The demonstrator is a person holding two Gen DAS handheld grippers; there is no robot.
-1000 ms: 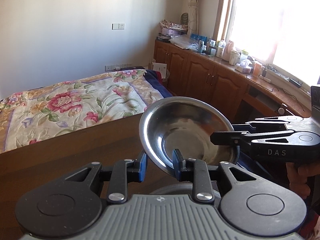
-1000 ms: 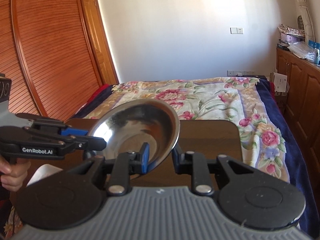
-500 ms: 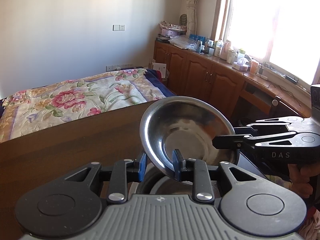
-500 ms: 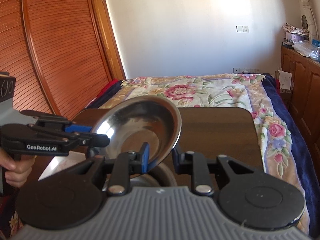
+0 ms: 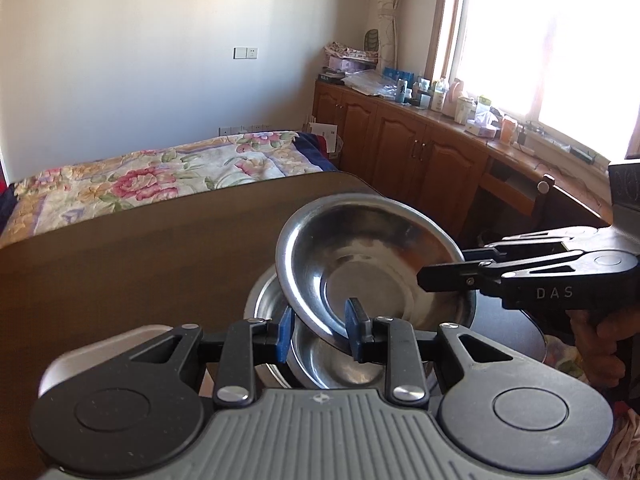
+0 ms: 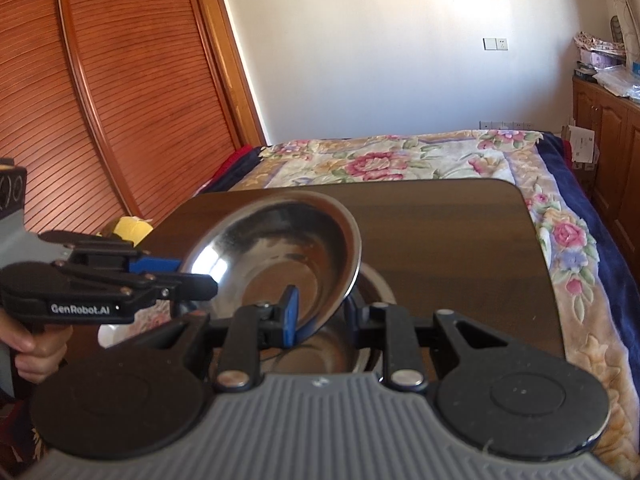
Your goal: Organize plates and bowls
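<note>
The left claw (image 5: 320, 330) is clamping the near rim of a steel bowl (image 5: 360, 264), while the right claw (image 6: 320, 312) is gripping its opposite rim. The bowl is hanging tilted just above a stack of steel bowls (image 5: 276, 320) sitting on the dark wooden bench (image 5: 140, 264), with a flowered bed (image 6: 400, 156) lying beyond.

Both grippers are clamping one steel dish from opposite sides.

The left gripper (image 5: 320, 326) is pinching the near rim of the dish (image 5: 372, 268) between its blue pads, jaws nearly together, and pointing down at a slant. The right gripper (image 6: 320, 316) is gripping the opposite rim the same way, also angling downward. A hand (image 5: 600, 344) is wrapping the right gripper's handle, and another hand (image 6: 34, 354) is holding the left one's.
</note>
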